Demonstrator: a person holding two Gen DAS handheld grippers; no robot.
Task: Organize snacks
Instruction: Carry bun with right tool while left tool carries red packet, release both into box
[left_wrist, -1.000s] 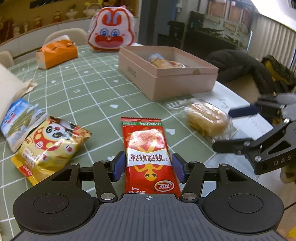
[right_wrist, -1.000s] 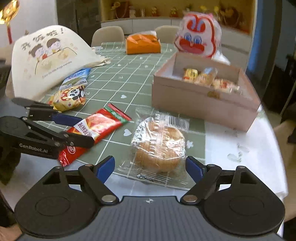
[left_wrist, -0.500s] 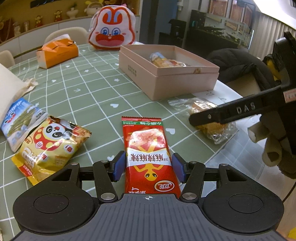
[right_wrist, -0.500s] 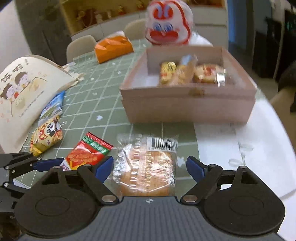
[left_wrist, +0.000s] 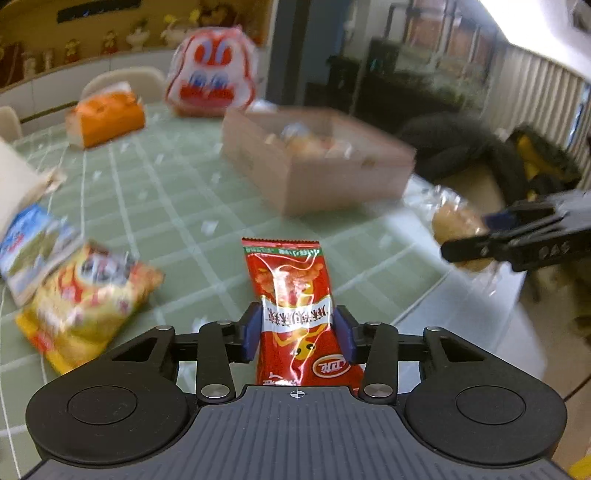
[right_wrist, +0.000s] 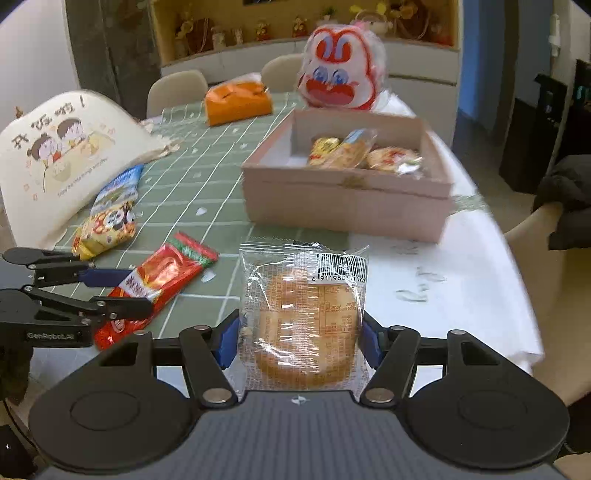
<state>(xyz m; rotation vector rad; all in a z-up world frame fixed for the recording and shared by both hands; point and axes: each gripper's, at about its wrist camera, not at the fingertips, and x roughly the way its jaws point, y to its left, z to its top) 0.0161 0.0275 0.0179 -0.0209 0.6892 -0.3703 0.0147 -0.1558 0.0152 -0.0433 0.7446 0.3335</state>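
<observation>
My left gripper (left_wrist: 297, 334) is shut on a red snack packet (left_wrist: 291, 291), lifted off the green checked tablecloth (left_wrist: 177, 199); it also shows in the right wrist view (right_wrist: 159, 280). My right gripper (right_wrist: 297, 341) is shut on a clear-wrapped round pastry (right_wrist: 303, 314), held above the table; the pastry shows in the left wrist view (left_wrist: 458, 225). The open pink box (right_wrist: 347, 199) holds several wrapped snacks (right_wrist: 354, 151) and stands ahead of both grippers; it is blurred in the left wrist view (left_wrist: 314, 173).
A yellow panda snack bag (right_wrist: 107, 229) and a blue snack bag (right_wrist: 118, 188) lie left of the box. A cream tote bag (right_wrist: 55, 158), an orange tissue pack (right_wrist: 236, 103) and a red-and-white bunny bag (right_wrist: 340, 77) stand further back. The table edge is near on the right.
Both grippers closed on their snacks and lifted them: the left on the red packet, the right on the pastry. The left view is now motion-blurred.
</observation>
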